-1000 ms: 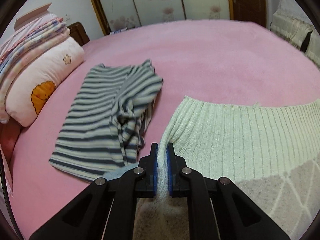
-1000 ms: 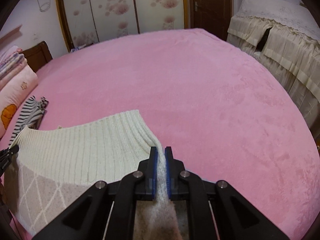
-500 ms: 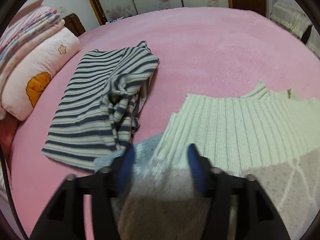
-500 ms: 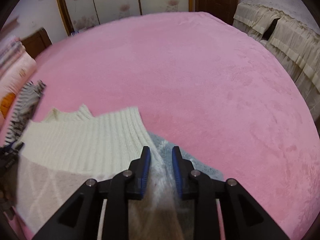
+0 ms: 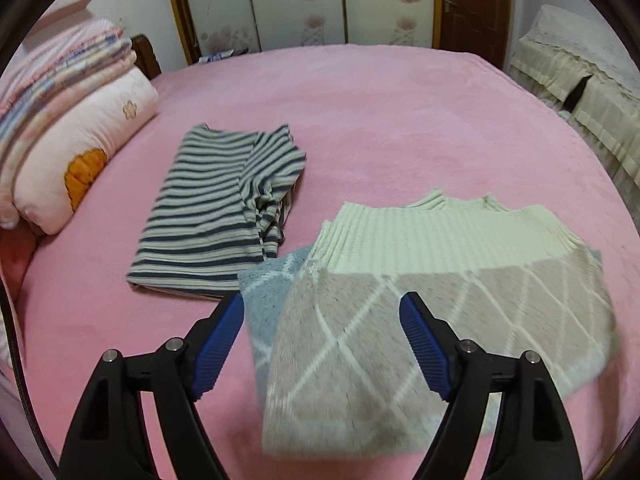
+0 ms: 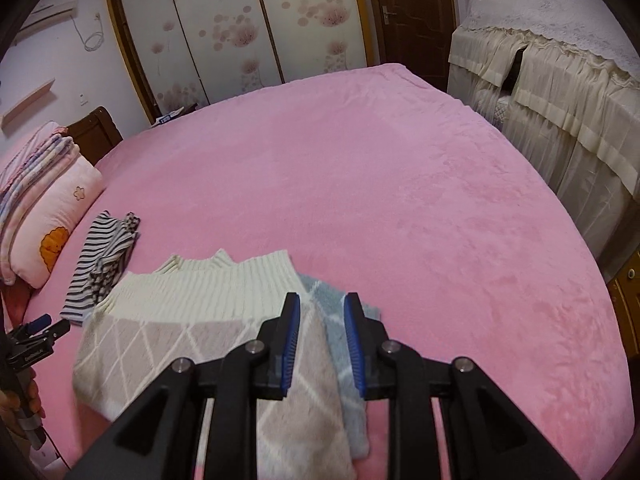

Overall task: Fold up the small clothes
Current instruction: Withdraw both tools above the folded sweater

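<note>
Fingers first: our left gripper (image 5: 322,314) stands wide, jaws have just been opening, pads clear of the cloth, nothing pinched. Our right gripper (image 6: 322,322) sits at a narrow gap, also just let go; its blue pads (image 6: 291,340) hang above the fabric, not pressing it.

Sweater (image 5: 420,312) lies folded on the pink bedspread (image 5: 400,120), lower centre of the left wrist view: beige diamond-pattern panel on top, cream ribbed band beyond it, blue layer peeking out at the left edge. In the right wrist view that blue layer shows at the right edge, under the right fingers.

Striped top (image 5: 224,208) lies folded just left of the sweater, nearly touching its blue corner.

Farther, upper left: pillow (image 5: 80,152) with folded blankets (image 5: 60,68) stacked on it. Wardrobe doors (image 5: 300,0) at the far wall.
</note>
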The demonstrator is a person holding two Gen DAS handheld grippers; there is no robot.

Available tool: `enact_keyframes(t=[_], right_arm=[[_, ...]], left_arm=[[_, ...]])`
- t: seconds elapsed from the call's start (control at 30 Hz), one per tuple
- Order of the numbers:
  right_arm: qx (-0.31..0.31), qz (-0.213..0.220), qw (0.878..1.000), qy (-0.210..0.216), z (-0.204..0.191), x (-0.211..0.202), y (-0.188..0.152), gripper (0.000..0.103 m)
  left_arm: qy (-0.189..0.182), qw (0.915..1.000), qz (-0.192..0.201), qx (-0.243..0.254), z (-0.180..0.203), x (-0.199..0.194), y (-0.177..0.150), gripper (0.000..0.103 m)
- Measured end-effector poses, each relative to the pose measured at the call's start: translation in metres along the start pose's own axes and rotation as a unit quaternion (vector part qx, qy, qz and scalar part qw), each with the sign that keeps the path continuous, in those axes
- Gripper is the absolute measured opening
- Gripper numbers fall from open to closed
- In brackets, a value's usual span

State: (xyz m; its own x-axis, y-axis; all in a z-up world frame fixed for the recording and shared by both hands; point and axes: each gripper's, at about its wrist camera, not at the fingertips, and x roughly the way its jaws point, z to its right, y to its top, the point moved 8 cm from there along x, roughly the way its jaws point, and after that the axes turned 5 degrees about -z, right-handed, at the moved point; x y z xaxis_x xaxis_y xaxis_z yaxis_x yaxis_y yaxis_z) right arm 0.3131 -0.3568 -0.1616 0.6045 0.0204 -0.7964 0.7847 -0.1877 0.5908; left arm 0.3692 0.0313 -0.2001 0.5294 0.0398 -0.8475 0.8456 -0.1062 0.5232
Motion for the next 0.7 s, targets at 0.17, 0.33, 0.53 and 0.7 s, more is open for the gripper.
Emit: enact_keyframes(t=[0.17, 0.33, 0.53, 0.7], right_arm=[[-0.008, 0.004, 1.000, 0.009, -0.016, -0.028, -0.019, 0.023], [-0.033, 0.008, 0.999, 0.026, -0.042, -0.045, -0.036, 0.023], [-0.041, 0.014, 0.997, 0.059, -0.072, -0.059, -0.053, 0.023], [-0.064, 0.019, 0.996, 0.065, -0.099, -0.062, -0.063, 0.023]], left_arm=[[0.006, 0.9993, 0.037, -0.005, -0.003, -0.053, -0.007, 0.088], [0.012, 0.9957, 0.072, -0.057, -0.022, -0.097, -0.018, 0.093], [0.017, 0.9933, 0.072, -0.088, -0.032, -0.112, -0.044, 0.095], [0.010, 0.9931, 0.067, -0.096, -0.029, -0.104, -0.069, 0.095]])
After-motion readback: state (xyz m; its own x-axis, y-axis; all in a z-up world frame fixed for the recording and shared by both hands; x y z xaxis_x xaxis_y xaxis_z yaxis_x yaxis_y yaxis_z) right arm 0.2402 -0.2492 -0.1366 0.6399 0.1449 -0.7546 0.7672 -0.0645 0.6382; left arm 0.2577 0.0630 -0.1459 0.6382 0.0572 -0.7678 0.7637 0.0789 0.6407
